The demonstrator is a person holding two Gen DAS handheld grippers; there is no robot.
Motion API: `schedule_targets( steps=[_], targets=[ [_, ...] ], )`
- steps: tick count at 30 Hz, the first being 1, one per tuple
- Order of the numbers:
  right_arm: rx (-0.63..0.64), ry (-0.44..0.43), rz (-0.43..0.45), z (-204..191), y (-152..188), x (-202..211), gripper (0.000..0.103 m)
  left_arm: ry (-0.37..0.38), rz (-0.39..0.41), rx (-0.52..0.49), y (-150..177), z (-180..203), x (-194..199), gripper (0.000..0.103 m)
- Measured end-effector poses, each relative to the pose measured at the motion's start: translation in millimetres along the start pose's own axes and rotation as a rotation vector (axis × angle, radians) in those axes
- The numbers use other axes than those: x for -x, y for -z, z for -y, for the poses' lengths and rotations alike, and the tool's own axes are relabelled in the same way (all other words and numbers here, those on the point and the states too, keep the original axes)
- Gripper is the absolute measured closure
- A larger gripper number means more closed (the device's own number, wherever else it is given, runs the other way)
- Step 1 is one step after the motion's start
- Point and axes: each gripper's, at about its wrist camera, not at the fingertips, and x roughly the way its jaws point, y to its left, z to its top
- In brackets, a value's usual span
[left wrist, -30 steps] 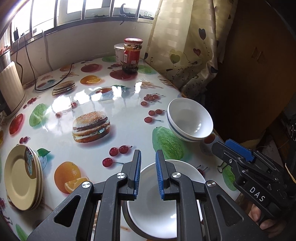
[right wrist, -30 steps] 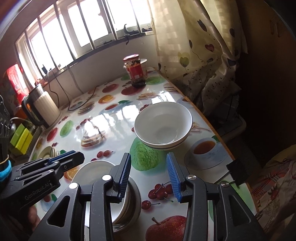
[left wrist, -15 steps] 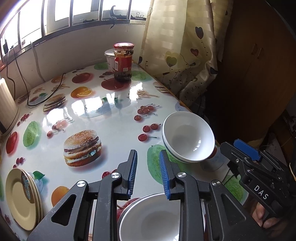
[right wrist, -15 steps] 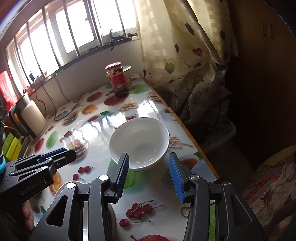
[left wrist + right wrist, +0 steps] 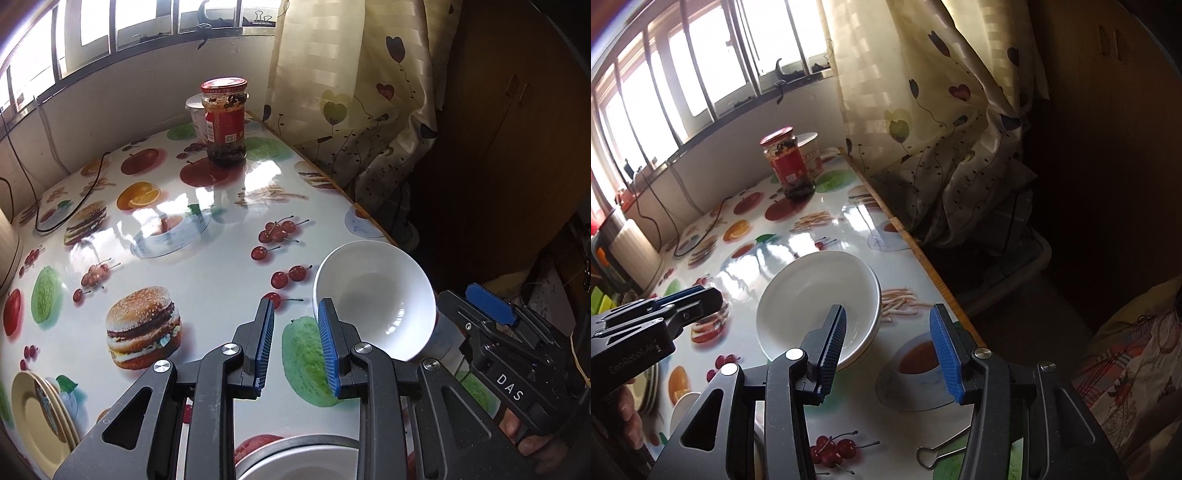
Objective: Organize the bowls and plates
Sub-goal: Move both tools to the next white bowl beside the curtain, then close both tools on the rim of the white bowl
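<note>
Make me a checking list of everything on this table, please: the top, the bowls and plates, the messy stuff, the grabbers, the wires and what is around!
Surface: glossy table with printed fruit and burgers.
Job's things: stacked white bowls near the right edge; white dish at the near edge; yellow plates stacked at left.
Clutter: red-lidded jar in front of a white tub; binder clip.
Grippers: left gripper open, empty; right gripper open, jaws just widened, nothing between them.
Cables: black cable on the far tabletop.
Surroundings: barred window, heart-print curtain.
</note>
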Motion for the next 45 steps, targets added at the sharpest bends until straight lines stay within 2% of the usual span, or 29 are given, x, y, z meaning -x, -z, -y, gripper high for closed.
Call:
schedule_targets(
  steps=[3, 14, 18, 22, 24, 28, 32, 45],
  targets=[
    [0.004, -0.002, -0.011, 0.9, -1.9, -8.1, 0.056, 0.012, -0.043, 0.006, -0.9, 1.1, -11.2, 0.077],
    [0.037, -0.005, -0.044, -6.3, -2.7, -31.7, 0.056, -0.002, -0.09, -0.008, -1.2, 10.0, -31.5, 0.077],
    [0.045, -0.007, -0.048, -8.4, -2.9, -36.6, 0.067, -0.006, -0.099, -0.002, -1.6, 10.2, -34.9, 0.077],
    [0.051, -0.012, -0.051, -10.0, -2.1, -39.4, 0.071, -0.023, -0.099, 0.001, -2.2, 10.0, -37.5, 0.077],
    [0.06, -0.008, -0.049, -10.9, -2.0, -39.8, 0.076, -0.024, -0.098, -0.002, -2.3, 11.5, -38.4, 0.078],
    [0.064, -0.012, -0.055, -11.4, -2.1, -42.4, 0.085, -0.012, -0.108, -0.007, -2.0, 14.1, -42.0, 0.087],
    [0.067, -0.02, -0.052, -12.4, -2.3, -42.4, 0.088, -0.007, -0.106, -0.017, -2.0, 17.1, -42.4, 0.093],
    [0.065, -0.022, -0.05, -12.8, -2.0, -42.1, 0.091, -0.01, -0.1, -0.011, -1.8, 16.5, -41.8, 0.093]
  ],
)
